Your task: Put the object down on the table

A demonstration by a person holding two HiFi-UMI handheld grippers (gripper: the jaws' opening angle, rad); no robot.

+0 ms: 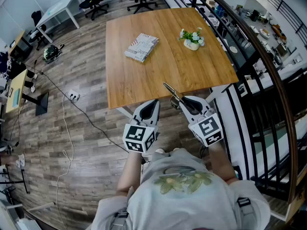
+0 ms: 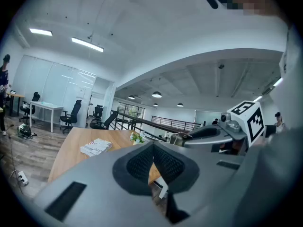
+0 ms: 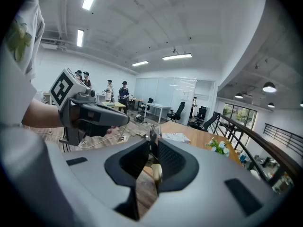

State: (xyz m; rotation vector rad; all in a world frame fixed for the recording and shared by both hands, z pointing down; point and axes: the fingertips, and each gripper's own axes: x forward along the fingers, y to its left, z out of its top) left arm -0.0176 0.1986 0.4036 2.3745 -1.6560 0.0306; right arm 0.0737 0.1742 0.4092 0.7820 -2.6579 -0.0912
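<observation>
I stand at the near edge of a wooden table (image 1: 144, 85). My right gripper (image 1: 182, 101) hangs over that edge, shut on a slim metal tool (image 1: 170, 91) that pokes forward past the jaws. In the right gripper view the tool (image 3: 156, 170) stands upright, clamped between the pads of the right gripper (image 3: 152, 148). My left gripper (image 1: 153, 103) is just short of the table edge, to the left of the right one. Its jaws are shut with nothing between them, as the left gripper view (image 2: 152, 150) also shows.
A printed booklet (image 1: 142, 47) lies on the table's far left part and a small flower pot (image 1: 192, 39) on the far right. A dark metal railing (image 1: 259, 80) runs along the right. Cables (image 1: 67, 128) cross the floor at left; office chairs (image 1: 93, 1) stand beyond.
</observation>
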